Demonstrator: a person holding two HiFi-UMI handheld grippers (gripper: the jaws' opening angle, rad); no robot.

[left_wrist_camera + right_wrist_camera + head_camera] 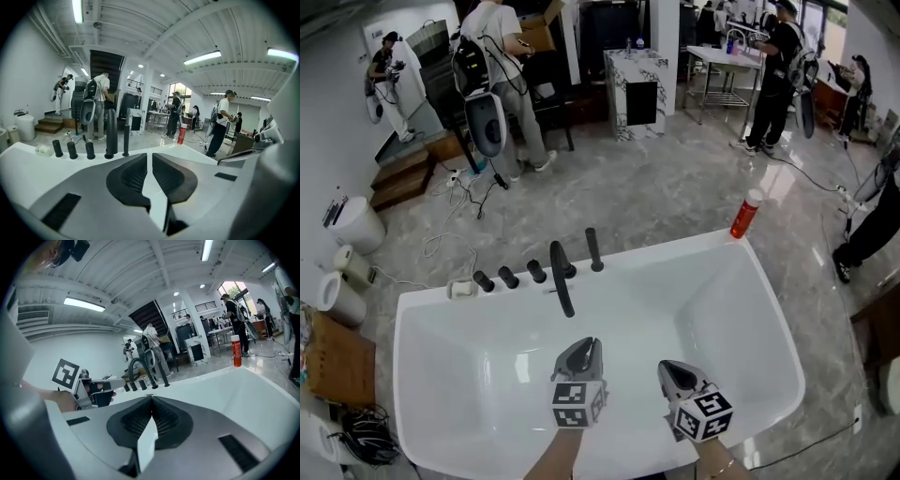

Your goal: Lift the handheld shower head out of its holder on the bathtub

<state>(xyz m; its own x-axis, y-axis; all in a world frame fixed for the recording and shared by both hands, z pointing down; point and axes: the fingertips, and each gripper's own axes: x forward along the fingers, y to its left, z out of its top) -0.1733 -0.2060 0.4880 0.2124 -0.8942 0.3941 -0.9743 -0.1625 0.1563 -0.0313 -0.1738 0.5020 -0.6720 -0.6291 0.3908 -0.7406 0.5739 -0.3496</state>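
The handheld shower head [593, 249] is a slim black stick standing upright in its holder on the far rim of the white bathtub [427, 305], just right of the curved black spout [561, 277]. In the left gripper view the shower head [125, 139] rises ahead and slightly left of the jaws. It also appears in the right gripper view [165, 378]. My left gripper [586, 347] and right gripper [673, 371] hover side by side over the tub's near half, well short of the fixtures. Both are shut with nothing between the jaws.
Three black knobs [508, 277] line the rim left of the spout, with a small white item [462, 290] at the far left. A red bottle [746, 214] stands at the tub's back right corner. Several people, cables and furniture fill the floor beyond.
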